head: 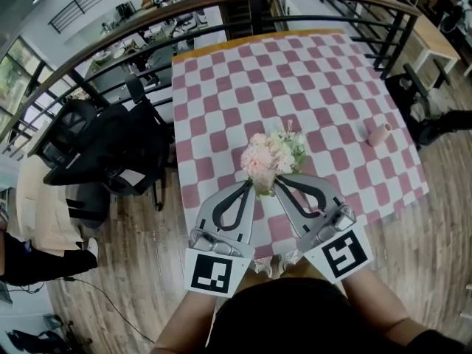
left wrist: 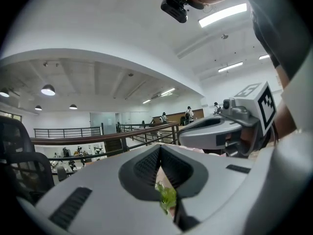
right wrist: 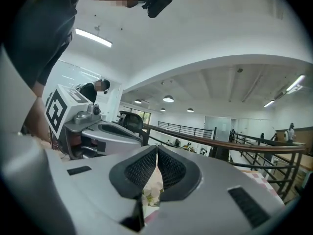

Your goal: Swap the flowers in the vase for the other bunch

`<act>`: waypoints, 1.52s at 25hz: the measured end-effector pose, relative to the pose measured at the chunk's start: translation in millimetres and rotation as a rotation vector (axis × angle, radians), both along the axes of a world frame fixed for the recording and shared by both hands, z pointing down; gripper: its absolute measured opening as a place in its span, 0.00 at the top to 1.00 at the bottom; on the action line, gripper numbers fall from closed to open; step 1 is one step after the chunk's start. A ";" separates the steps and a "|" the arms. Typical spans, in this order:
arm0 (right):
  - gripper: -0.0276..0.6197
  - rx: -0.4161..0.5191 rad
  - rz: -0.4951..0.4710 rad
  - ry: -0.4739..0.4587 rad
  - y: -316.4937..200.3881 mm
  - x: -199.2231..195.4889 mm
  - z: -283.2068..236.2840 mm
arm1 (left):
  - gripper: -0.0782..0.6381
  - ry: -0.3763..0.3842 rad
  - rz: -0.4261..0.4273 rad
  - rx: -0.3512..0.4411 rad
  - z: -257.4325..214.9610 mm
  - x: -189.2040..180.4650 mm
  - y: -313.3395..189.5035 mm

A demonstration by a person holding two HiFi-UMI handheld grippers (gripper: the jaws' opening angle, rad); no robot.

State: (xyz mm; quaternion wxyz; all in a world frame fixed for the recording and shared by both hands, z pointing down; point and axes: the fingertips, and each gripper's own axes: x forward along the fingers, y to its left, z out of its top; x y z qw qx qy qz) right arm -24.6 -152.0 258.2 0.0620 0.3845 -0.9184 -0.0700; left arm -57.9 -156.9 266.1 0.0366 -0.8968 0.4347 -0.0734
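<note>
Clamping the left claw (head: 249,186) fully shut on leafy green stems and the right claw (head: 280,180) shut on pale petals, tips almost meeting beneath the flower bunch (head: 271,157). Holding that pink-and-white bunch over the near part of the pink-checked desk (head: 221,87). Leaving the pink vase (head: 379,134) sitting well apart, toward the desk's right edge. Showing black office chairs (head: 110,153) at the left and a curved railing (left wrist: 98,137) beyond.

Checkered table (head: 221,87), pink vase (head: 379,133) on it

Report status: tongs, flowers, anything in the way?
Both shut on the pale pink bunch: left tongs, right tongs. Bunch held above checkered table. Flowerless pink vase off right. Nothing in between.
</note>
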 end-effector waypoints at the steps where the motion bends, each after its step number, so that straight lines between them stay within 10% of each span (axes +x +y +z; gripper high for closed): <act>1: 0.90 0.010 -0.003 -0.001 -0.1 -0.7 -3.1 | 0.88 -0.010 0.003 0.019 -4.4 1.2 -0.9; 14: 0.90 0.106 -0.010 -0.037 -6.0 -5.5 -41.9 | 0.88 -0.128 0.041 0.176 -46.8 12.3 -2.9; 38: 0.91 0.150 0.000 -0.031 -5.8 -5.3 -50.7 | 0.88 -0.122 0.064 0.197 -55.3 16.9 -3.2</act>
